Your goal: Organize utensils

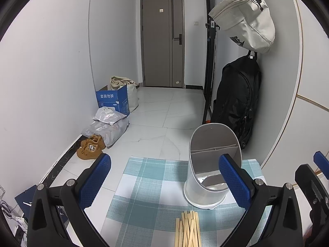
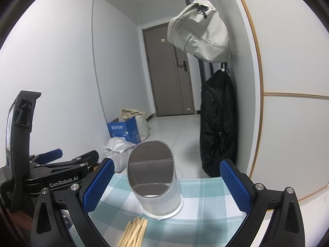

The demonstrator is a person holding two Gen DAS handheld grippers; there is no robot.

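Observation:
A white utensil holder (image 1: 207,168) (image 2: 155,179) with inner dividers stands upright and empty on a blue-and-white checked cloth (image 1: 148,187) (image 2: 197,193). A bundle of wooden chopsticks (image 1: 188,229) (image 2: 134,232) lies on the cloth in front of it, close to the cameras. My left gripper (image 1: 164,181) hovers open above the cloth, nothing between its blue pads. My right gripper (image 2: 167,183) is open too, framing the holder from behind the chopsticks. In the right wrist view the left gripper (image 2: 61,160) shows at the left edge.
The cloth covers a small table by a white wall on the right. A black backpack (image 1: 236,107) and a beige bag (image 1: 244,18) hang there. On the floor to the left lie a blue box (image 1: 113,100), plastic parcels (image 1: 107,125) and brown shoes (image 1: 90,147). A door (image 1: 162,41) closes the hallway.

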